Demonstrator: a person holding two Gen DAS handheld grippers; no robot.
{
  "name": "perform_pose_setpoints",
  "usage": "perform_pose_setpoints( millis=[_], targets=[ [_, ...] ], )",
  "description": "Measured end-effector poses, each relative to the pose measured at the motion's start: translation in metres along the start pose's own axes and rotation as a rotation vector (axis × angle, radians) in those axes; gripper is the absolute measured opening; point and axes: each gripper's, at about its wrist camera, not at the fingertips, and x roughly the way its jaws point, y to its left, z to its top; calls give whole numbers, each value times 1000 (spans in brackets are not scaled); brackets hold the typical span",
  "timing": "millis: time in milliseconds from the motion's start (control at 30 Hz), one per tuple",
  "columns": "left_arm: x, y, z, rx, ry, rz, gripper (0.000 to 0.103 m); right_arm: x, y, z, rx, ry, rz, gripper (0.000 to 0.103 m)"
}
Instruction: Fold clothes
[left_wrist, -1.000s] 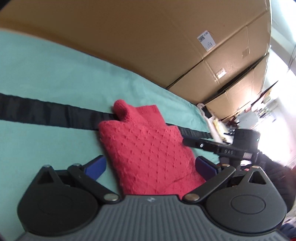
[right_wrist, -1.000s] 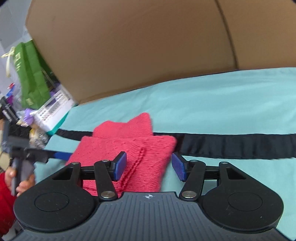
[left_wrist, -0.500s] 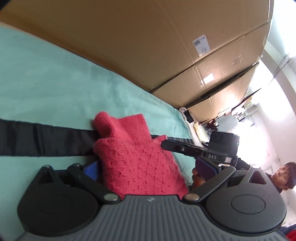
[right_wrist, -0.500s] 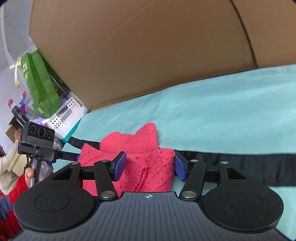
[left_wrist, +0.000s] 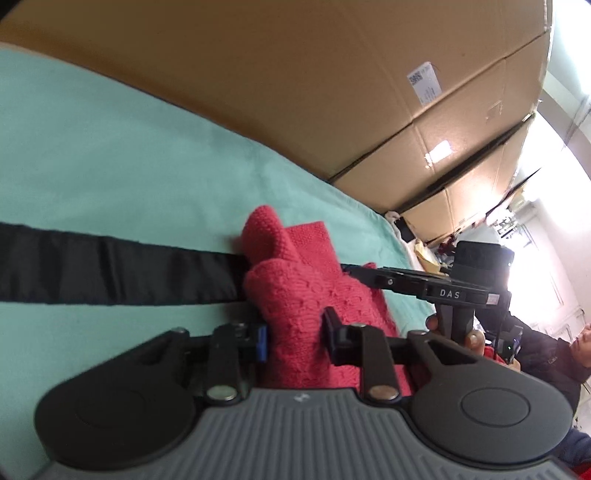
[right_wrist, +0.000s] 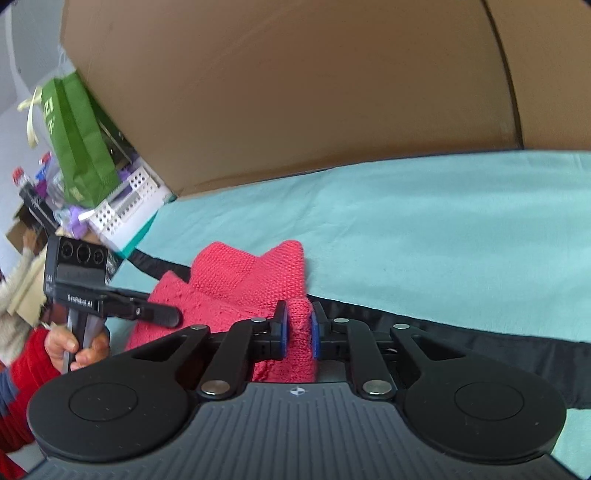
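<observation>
A red knit garment (left_wrist: 295, 295) lies bunched on the teal cloth (left_wrist: 129, 147), across a black strip (left_wrist: 110, 269). My left gripper (left_wrist: 295, 338) is closing, its pads pressing a thick fold at the garment's near edge. In the right wrist view the same garment (right_wrist: 243, 277) has two peaks raised at the back. My right gripper (right_wrist: 298, 332) is closing too, its blue pads (right_wrist: 282, 332) pinching a narrow ridge of the knit at the right corner. Each view shows the other tool held in a hand at the garment's far side.
Large cardboard boxes (left_wrist: 332, 92) stand along the back of the teal cloth (right_wrist: 406, 229). A green paper bag (right_wrist: 77, 144) and a white perforated basket (right_wrist: 125, 214) sit beyond the left end. A person in dark clothes (left_wrist: 546, 358) is at the right.
Both grippers have gone from open around the garment to pinched on it. The knit has bunched up between the pads, and both tools have edged closer to it.
</observation>
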Motion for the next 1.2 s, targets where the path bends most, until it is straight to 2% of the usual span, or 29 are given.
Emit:
perform_pose_setpoints(
  millis=[167,467,633,833,900,1033,1133,1200],
  targets=[
    [0,-8,2,15,14,34,21,-7,14,3,-40,8,-41,13],
    [-21,-37,-3,99,-72,16,19,-34,46,-1,-94,-76,-87,12],
    [-65,-93,-30,314,-151,-13,19,-80,75,-16,-181,-149,-42,12],
    [-99,-146,-94,544,-171,-55,20,-136,91,-61,-238,-192,20,12],
    [-99,-155,-115,601,-154,-33,20,-140,99,-79,-246,-196,15,12],
    [-85,-157,-147,705,-126,101,20,-132,101,-110,-234,-184,-29,13],
    [-81,-159,-147,726,-176,162,20,-130,96,-121,-214,-210,-56,13],
    [-76,-165,-140,763,-190,214,20,-131,92,-116,-198,-235,-60,13]
  ],
)
